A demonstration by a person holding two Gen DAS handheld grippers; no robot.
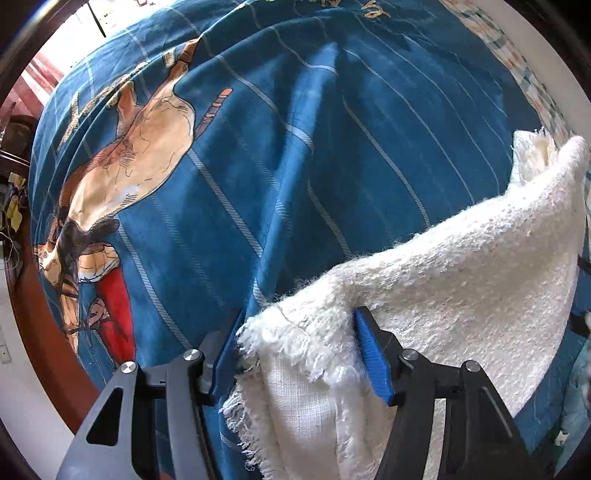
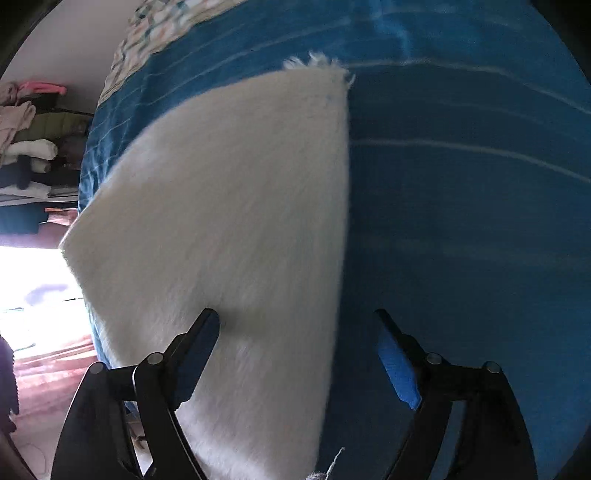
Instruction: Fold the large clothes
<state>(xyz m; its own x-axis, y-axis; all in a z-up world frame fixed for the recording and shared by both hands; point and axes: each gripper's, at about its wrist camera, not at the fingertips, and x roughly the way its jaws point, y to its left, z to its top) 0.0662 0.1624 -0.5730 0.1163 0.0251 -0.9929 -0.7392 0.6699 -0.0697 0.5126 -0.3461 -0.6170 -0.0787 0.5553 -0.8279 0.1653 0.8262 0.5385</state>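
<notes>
A white fringed towel (image 1: 461, 266) lies folded on a blue bedsheet (image 1: 332, 147) printed with a cartoon figure. My left gripper (image 1: 299, 314) points down over the towel's near fringed corner. The bunched cloth sits between its blue pads (image 1: 373, 362) and brushes them without being pinched. In the blurred right wrist view the towel (image 2: 229, 184) spreads out to a far fringed corner. My right gripper (image 2: 295, 314) stands wide open astride the towel's right edge, its left finger over the towel and its right finger over the bare bedsheet (image 2: 461, 221).
A brown wooden bed frame (image 1: 48, 350) curves along the bed's left side above a pale floor. A patterned quilt (image 2: 159, 29) lies at the far end of the bed. Shelves with stacked clothes (image 2: 33, 147) stand at the left, by a bright doorway.
</notes>
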